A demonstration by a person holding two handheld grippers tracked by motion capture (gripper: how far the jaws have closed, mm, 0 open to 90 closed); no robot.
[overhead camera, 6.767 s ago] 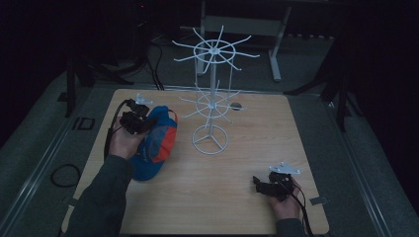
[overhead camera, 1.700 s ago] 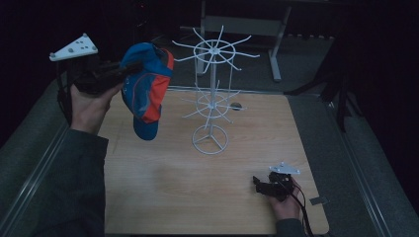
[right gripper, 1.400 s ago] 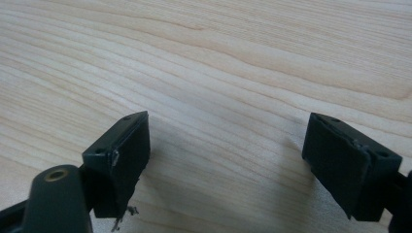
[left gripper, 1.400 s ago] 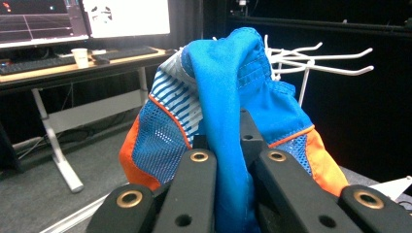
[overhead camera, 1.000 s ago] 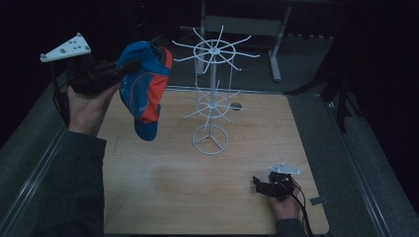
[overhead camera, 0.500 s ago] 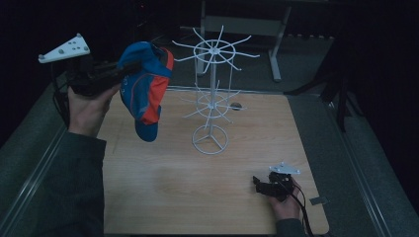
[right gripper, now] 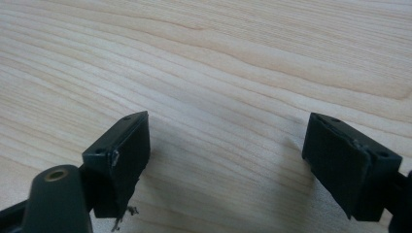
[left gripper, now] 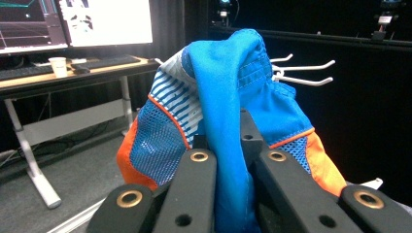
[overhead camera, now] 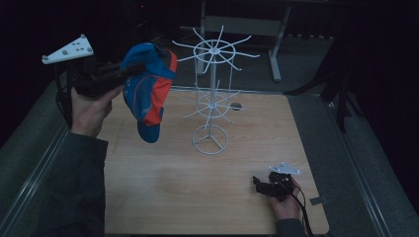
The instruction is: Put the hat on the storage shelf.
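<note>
A blue and orange cap (overhead camera: 148, 94) hangs in the air at the upper left, with my left gripper (overhead camera: 126, 73) shut on its fabric. In the left gripper view the cap (left gripper: 228, 97) bulges up between the two black jaws, and white hook tips of the rack (left gripper: 301, 73) show just behind it. The white wire rack (overhead camera: 212, 94) stands at the middle of the table, to the right of the cap and apart from it. My right gripper (overhead camera: 259, 183) rests low at the table's front right, open, with bare wood between its fingers (right gripper: 121, 155).
The wooden table (overhead camera: 163, 197) has a round hole (overhead camera: 236, 105) behind the rack. A metal desk frame (overhead camera: 247, 24) stands beyond the far edge. In the left gripper view, monitors (left gripper: 104, 22) and a paper cup (left gripper: 59, 66) sit on a desk.
My left gripper lifted the cap from the table's left side into the air and now holds it near the rack's top ring, drifting slightly. The right gripper has not moved.
</note>
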